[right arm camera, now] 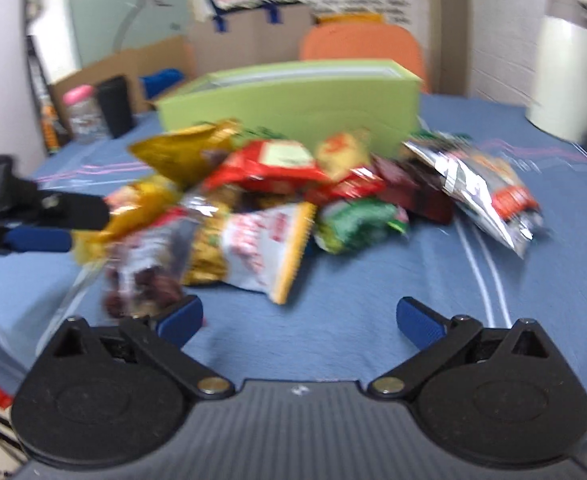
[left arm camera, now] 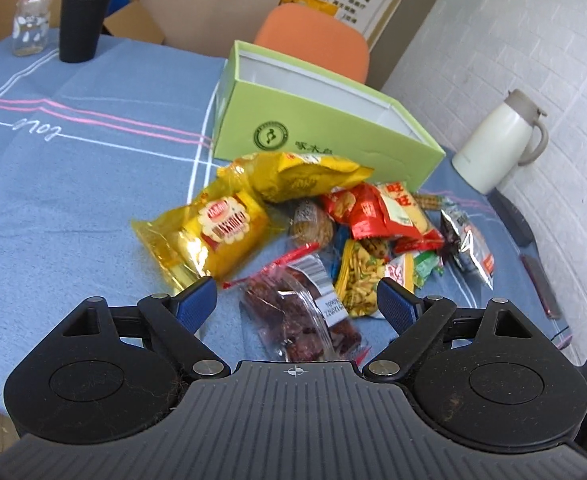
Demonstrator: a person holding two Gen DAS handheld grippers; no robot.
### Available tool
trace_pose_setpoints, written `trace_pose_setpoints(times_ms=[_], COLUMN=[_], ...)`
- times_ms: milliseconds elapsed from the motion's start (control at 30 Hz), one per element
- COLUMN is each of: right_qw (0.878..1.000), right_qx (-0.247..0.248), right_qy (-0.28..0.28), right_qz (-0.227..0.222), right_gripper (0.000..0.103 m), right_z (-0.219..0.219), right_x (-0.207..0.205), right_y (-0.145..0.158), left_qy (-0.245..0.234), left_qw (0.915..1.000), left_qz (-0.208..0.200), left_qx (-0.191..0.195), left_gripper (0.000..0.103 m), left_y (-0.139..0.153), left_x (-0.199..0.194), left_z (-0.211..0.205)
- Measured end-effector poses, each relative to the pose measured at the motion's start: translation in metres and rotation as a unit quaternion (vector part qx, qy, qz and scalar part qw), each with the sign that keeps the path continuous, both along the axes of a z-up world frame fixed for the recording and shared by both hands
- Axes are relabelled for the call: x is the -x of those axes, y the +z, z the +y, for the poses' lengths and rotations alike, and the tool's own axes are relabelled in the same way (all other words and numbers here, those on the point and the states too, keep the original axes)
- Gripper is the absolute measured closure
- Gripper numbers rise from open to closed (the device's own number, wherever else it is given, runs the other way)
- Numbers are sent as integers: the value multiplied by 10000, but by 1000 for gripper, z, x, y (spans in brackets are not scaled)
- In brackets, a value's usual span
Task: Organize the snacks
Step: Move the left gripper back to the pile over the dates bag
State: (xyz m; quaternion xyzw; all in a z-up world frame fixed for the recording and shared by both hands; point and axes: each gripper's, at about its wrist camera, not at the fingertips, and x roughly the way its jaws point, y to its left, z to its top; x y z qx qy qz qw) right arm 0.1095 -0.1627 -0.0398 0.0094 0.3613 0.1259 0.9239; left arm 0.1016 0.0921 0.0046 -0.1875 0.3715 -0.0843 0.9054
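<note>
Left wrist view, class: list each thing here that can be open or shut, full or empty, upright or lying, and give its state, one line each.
Light green cardboard box: lid off, upright, empty as far as its inside shows.
Cream insulated jug with grey lid: upright, lid shut.
Black ribbed travel cup: upright, lid on.
Clear bottle with pink cap: upright, capped.
Clear sealed packet of dark red fruit: lying flat between the left tongs, untouched.
Left tongs: open.
Right tongs: open, holding nothing.

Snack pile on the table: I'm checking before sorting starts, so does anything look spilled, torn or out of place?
Nothing looks torn or spilled. The snack packets lie in a loose heap against the empty green box.
</note>
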Motion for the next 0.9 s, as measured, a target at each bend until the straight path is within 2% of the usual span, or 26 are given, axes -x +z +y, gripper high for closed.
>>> trace_pose_setpoints(times_ms=[100,167,267,333,433,500,533,667,833,900], right_qw=[9994,9986,9991,9977,9987,9956,9925,9815,9736,9691], right_qx=[252,523,247,313,142,-406,-513,-417,-299,-285], right_qy=[-217,-65,-105,70,174,594,897,1751,2171,2380], right_qz=[51,44,-331,-593,-452,-593,-655,-652,-646,-575], right_gripper=[0,1,1,1,0,0,0,1,1,2], right_z=[4,8,-1,-3,-6,-8,-3,29,59,67], right_x=[-2,-1,10,18,17,25,30,31,19,17], right_y=[-4,-5,-11,-15,-8,5,12,16,12,10], left_qy=[-13,-17,-3,13,36,71,57,116,140,64], left_qw=[9999,9999,9997,9996,9995,9992,9990,9960,9964,9961], left_qz=[98,148,226,286,315,333,337,449,573,615], left_qx=[-34,-60,-59,-20,68,188,290,768,601,627], left_gripper=[27,27,26,26,26,25,25,25,28,36], left_y=[-6,-9,-13,-16,-16,-16,-16,-19,-24,-26], left_x=[1,1,3,4,5,5,5,0,-10,-13], left_z=[-4,-6,-5,-3,3,8,11,24,20,18])
